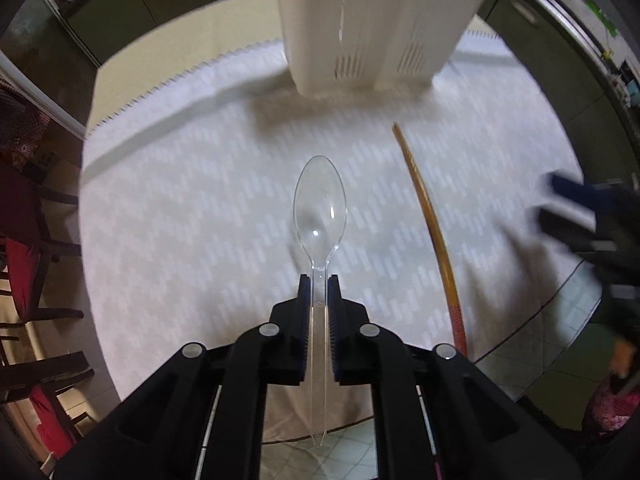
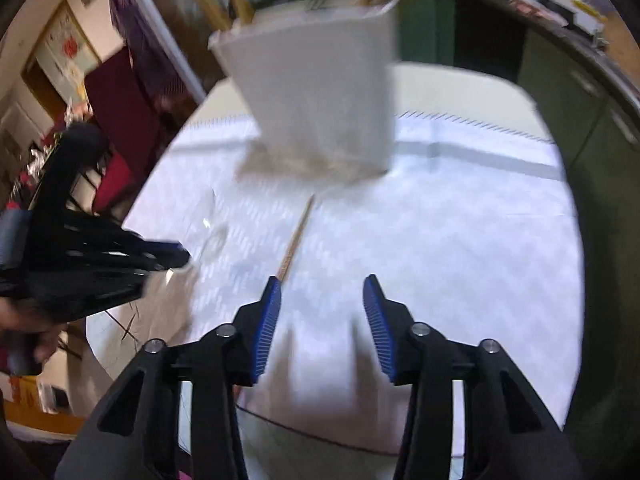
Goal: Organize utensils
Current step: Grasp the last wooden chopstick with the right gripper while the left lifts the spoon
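A clear plastic spoon (image 1: 320,208) is clamped by its handle in my left gripper (image 1: 319,280), bowl pointing ahead above the white tablecloth (image 1: 200,200). A wooden chopstick (image 1: 430,220) lies on the cloth to the right of it. The white slotted utensil holder (image 1: 368,24) stands beyond. In the right wrist view my right gripper (image 2: 322,280) hangs open over the cloth with nothing between its blue pads. Its left pad overlaps the near end of the chopstick (image 2: 298,236). The left gripper (image 2: 172,256) with the faint spoon (image 2: 212,236) shows at the left. The holder (image 2: 316,92) is blurred.
The table's round edge (image 1: 520,344) runs close to both grippers, with tiled floor beyond it. Dark chairs with red cushions (image 1: 28,264) stand at the left. Green cabinets (image 1: 560,80) line the back and right. More sticks poke out of the holder's top (image 2: 240,4).
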`<state>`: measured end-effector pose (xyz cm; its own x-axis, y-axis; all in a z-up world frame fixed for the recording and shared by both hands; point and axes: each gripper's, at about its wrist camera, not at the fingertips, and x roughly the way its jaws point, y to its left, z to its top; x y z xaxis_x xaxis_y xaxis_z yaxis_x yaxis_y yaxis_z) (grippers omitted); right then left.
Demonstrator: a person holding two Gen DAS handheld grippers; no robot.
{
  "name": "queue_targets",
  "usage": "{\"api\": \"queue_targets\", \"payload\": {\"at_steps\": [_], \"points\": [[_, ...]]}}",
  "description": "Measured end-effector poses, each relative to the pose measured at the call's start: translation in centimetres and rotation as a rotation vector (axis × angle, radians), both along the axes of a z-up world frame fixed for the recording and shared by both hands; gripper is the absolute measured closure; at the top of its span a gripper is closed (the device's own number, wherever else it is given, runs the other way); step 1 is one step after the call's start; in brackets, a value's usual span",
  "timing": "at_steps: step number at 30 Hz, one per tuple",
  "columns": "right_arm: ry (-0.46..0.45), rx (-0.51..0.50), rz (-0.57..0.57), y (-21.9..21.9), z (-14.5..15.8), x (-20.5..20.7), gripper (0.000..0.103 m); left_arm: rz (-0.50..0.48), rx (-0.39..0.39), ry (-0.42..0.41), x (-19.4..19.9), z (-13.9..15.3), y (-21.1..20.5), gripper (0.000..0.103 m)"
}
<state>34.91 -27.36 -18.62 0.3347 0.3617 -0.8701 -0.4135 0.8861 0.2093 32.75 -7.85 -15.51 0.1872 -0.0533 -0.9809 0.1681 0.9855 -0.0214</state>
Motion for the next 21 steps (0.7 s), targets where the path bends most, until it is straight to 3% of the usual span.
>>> {"api": "queue_targets", "payload": {"at_steps": [7, 17, 21], "points": [[0.098, -0.159, 0.011, 5.9, -4.2, 3.6, 0.071, -0.046, -0.05, -0.054, -1.0, 2.4, 0.8, 0.095], [0.144, -0.283, 0.002, 10.2, -6.1, 5.3, 0.072, -0.073, -0.125, -0.124, -2.6, 5.7, 1.0, 0.095], [0.152, -0.29, 0.013, 11.2, -5.9, 5.3, 0.084, -0.082, -0.133, -0.137, -2.9, 6.2, 1.2, 0.095]]}}
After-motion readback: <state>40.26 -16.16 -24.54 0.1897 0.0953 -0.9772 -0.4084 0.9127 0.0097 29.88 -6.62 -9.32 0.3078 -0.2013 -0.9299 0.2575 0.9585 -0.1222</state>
